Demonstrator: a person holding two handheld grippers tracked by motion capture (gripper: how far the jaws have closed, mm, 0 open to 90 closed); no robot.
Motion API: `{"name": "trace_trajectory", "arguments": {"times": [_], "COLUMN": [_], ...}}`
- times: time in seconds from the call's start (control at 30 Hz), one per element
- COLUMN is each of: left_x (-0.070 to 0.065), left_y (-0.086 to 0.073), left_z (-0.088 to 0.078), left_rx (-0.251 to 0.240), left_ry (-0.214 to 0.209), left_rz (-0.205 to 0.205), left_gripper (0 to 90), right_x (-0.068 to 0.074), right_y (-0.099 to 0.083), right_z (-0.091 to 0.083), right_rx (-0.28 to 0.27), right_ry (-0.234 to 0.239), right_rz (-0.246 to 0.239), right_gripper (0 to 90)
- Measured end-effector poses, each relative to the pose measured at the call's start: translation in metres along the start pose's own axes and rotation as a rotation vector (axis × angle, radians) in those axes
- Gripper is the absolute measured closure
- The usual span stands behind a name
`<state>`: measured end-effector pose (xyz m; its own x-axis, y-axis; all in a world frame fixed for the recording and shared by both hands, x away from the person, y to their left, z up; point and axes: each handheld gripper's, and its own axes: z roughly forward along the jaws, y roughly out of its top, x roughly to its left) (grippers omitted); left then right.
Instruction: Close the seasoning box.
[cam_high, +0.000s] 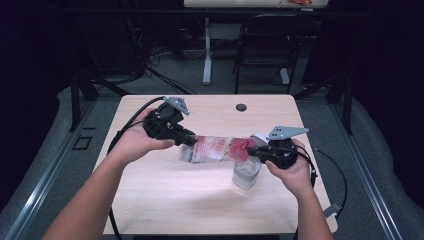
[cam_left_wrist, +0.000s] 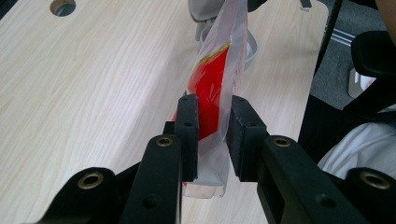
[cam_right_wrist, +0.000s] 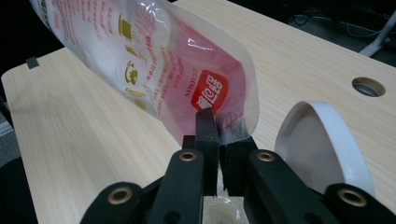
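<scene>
A clear plastic pouch (cam_high: 216, 148) with red and gold print hangs stretched level between my two grippers, a little above the table (cam_high: 165, 192). My left gripper (cam_high: 184, 140) is shut on the pouch's left end; the left gripper view has its pads clamping the pouch (cam_left_wrist: 215, 74), left gripper (cam_left_wrist: 212, 114). My right gripper (cam_high: 253, 149) is shut on the right end, pinching a corner of the pouch (cam_right_wrist: 154, 60) beside a red logo, right gripper (cam_right_wrist: 219, 128). A clear cup (cam_high: 246, 173) holding something whitish stands right under that corner.
A white round lid (cam_right_wrist: 322, 140) leans beside my right gripper, lid (cam_high: 259, 137). A cable hole (cam_high: 241, 107) lies near the table's far edge. Chairs and table legs stand beyond the table, and cables trail from both grippers.
</scene>
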<state>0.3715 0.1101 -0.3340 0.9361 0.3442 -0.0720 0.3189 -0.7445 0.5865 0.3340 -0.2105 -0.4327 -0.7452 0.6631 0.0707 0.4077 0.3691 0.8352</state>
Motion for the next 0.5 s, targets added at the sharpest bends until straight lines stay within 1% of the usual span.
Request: {"name": "trace_trajectory", "arguments": {"times": [0.33,0.5], "left_x": [-0.0003,-0.0013], "left_y": [0.0021,0.0042], "left_z": [0.0000,-0.0003], "left_rx": [-0.004,-0.002], "left_ry": [-0.003,0.000], "left_rz": [-0.003,0.003], "left_gripper": [75.8,75.8], "right_x": [-0.0005,-0.0012], "right_y": [-0.0006,-0.0013], "right_z": [-0.0004,-0.0005], "right_rx": [0.005,0.003], "right_ry": [-0.003,-0.002], "right_rz": [-0.003,0.003], "right_gripper": [87.4,87.2]}}
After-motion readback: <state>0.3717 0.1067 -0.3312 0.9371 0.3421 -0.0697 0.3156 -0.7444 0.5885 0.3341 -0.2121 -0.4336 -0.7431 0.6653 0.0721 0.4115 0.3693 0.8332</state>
